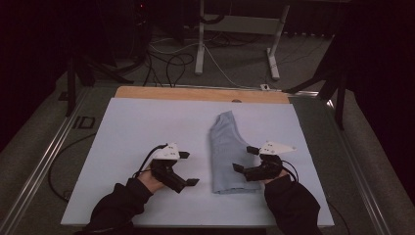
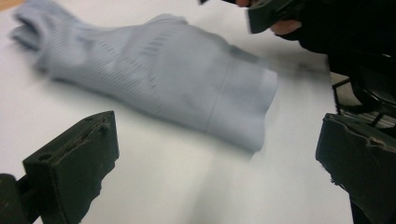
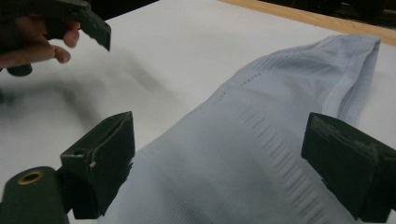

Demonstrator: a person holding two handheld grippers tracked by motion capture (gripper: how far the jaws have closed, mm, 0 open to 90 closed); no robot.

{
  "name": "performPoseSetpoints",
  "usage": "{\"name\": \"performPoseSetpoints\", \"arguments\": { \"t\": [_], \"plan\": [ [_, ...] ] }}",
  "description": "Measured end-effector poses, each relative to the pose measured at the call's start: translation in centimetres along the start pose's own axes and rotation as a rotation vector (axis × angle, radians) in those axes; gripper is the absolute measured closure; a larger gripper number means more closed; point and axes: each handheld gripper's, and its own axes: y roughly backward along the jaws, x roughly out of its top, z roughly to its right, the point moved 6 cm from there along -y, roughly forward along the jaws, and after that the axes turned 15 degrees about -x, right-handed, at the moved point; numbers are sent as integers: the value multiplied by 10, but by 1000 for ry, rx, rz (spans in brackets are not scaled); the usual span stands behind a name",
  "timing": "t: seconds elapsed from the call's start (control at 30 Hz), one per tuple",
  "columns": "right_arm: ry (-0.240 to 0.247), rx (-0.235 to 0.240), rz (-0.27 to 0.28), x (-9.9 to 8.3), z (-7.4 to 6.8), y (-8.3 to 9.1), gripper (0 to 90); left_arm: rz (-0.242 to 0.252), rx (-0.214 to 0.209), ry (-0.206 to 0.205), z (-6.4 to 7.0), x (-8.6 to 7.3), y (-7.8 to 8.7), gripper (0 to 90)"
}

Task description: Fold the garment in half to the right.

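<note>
The pale blue garment [image 1: 229,152] lies folded lengthwise into a narrow strip on the table [image 1: 137,127]; cross-folds probably remain. Left gripper [image 1: 188,169] and right gripper [image 1: 245,158] flank it, jaws apart, empty.

The high view hangs above the person's side, looking forward and down over the whole worktop [image 1: 147,127]. The left gripper view rides low on the left claw [image 1: 187,169], skimming the surface toward 3 o'clock, close to the folded grey garment [image 2: 159,79]. The right gripper view sits on the right claw [image 1: 245,158], facing 10 o'clock, closer in over it. All three share that garment, and each gripper view catches the opposite hand.
</note>
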Motion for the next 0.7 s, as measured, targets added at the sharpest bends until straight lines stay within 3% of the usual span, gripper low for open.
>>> {"name": "performPoseSetpoints", "arguments": {
  "t": [0.03,0.1,0.27,0.7],
  "plan": [
    [0,0,0,0,0,0,95,0,0,0,0,0,0,0],
    [9,-7,-15,-6,2,3,95,1,38,10,-2,-9,16,0],
    [7,-30,-23,-12,5,8,94,-12,66,39,-5,-24,36,0],
    [-13,-82,-36,-31,15,23,95,26,167,86,-3,-63,81,0]
  ]
}}
